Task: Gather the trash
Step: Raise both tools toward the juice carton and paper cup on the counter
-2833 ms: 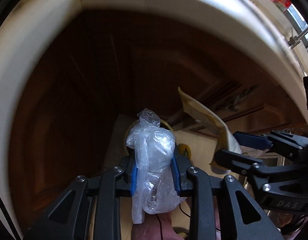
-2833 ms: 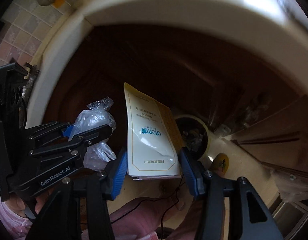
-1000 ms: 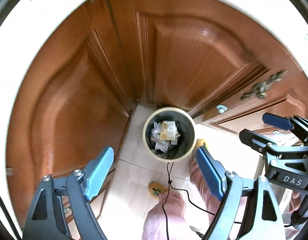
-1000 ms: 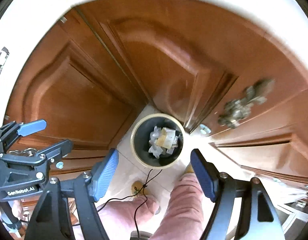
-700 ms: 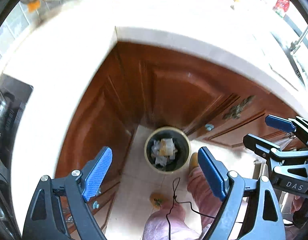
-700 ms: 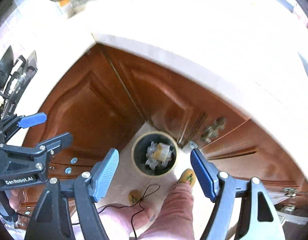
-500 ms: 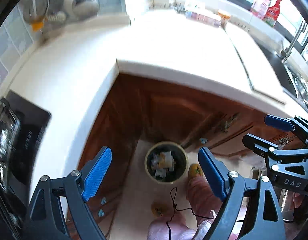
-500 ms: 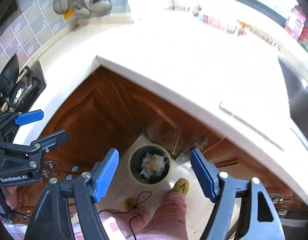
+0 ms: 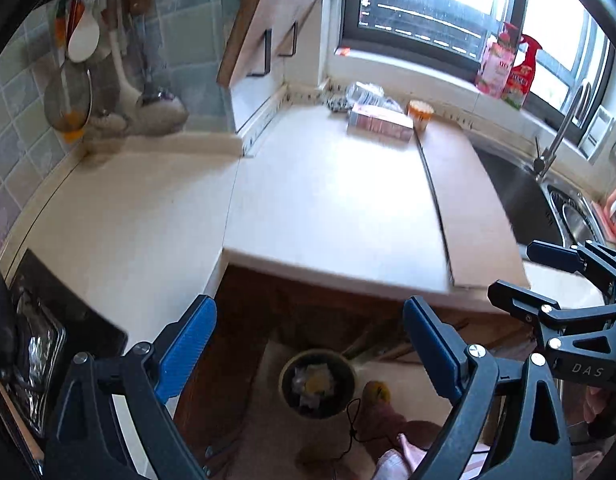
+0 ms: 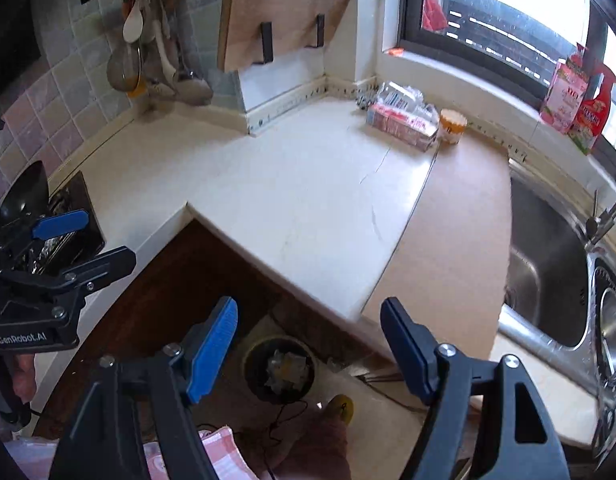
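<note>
A round trash bin (image 9: 318,384) stands on the floor below the counter corner, with crumpled plastic and a yellow packet inside; it also shows in the right wrist view (image 10: 279,368). My left gripper (image 9: 308,340) is open and empty, high above the bin. My right gripper (image 10: 308,340) is open and empty beside it. At the back of the counter lie a pink carton (image 10: 402,126), a clear plastic wrapper (image 10: 400,98) and a small orange-rimmed cup (image 10: 452,126); the carton (image 9: 380,122) and cup (image 9: 420,114) also show in the left wrist view.
A white counter (image 9: 328,200) joins a tan board (image 10: 456,220). A steel sink (image 10: 548,272) with a tap is at right. A stove (image 9: 35,336) is at left. Utensils (image 9: 83,80) hang on the tiled wall. Bottles (image 9: 508,64) stand on the windowsill.
Both grippers let go of the plastic bag and the packet, which now lie in the bin. Both have since risen well above the counter and tilted up toward the window.
</note>
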`<state>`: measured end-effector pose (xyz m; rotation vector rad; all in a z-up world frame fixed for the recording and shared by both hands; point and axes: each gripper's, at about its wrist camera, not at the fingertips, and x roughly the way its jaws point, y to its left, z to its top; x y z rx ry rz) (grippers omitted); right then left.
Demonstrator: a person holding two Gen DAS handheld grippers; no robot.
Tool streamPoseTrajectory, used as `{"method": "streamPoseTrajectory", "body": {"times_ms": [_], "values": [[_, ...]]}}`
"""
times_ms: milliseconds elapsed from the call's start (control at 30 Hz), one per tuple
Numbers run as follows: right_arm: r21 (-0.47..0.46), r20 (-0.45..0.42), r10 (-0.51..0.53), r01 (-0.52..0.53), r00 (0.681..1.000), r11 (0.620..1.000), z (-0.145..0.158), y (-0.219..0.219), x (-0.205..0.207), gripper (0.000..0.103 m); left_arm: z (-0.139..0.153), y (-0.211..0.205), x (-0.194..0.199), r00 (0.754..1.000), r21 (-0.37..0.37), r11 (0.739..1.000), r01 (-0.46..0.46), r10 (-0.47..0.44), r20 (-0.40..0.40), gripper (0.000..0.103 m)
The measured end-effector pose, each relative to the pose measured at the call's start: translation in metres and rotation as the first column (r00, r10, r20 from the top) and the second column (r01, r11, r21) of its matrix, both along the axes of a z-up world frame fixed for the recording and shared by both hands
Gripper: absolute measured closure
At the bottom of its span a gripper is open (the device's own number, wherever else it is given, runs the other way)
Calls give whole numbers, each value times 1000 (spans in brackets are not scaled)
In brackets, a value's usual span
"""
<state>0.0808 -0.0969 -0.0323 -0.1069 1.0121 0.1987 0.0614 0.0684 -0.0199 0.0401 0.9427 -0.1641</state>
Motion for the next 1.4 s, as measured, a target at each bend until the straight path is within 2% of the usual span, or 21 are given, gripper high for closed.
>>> {"method": "streamPoseTrajectory", "body": {"times_ms": [233, 333, 467, 600, 733, 900, 1000, 1100, 1300, 1400], "values": [[-50, 57, 18, -15, 998, 999, 37, -34, 48, 29, 34, -37, 47, 998, 49, 999, 19, -22, 55, 9], [-68, 68, 24, -20, 997, 997, 55, -55, 77, 29, 52, -59, 76, 996, 72, 997, 29, -35, 80, 2], [-72, 87, 15, -9, 996, 997, 73, -86, 120, 29, 72, -89, 119, 994, 97, 995, 39, -48, 95, 1], [-68, 90, -11, 17, 996, 998, 82, -118, 171, 29, 81, -119, 168, 995, 103, 994, 38, -48, 92, 1], [-50, 87, -38, 43, 995, 998, 78, -142, 221, 29, 79, -148, 222, 996, 102, 994, 29, -37, 76, 1], [-45, 66, -52, 55, 996, 997, 42, -161, 285, 29, 55, -171, 297, 1000, 72, 997, -9, 7, 17, 1], [-43, 68, -57, 60, 996, 997, 13, -169, 313, 29, 29, -181, 340, 998, 48, 998, -51, 53, -29, 1], [-27, 64, -58, 59, 996, 998, -17, -174, 334, 28, -5, -194, 380, 994, 71, 994, -87, 91, -62, 1], [-34, 40, -78, 80, 996, 996, -67, -183, 365, 28, -63, -211, 425, 981, 107, 984, -143, 155, -114, 1], [-49, 34, -73, 75, 997, 996, -85, -183, 376, 28, -80, -213, 440, 974, 81, 983, -167, 177, -142, 1]]}}
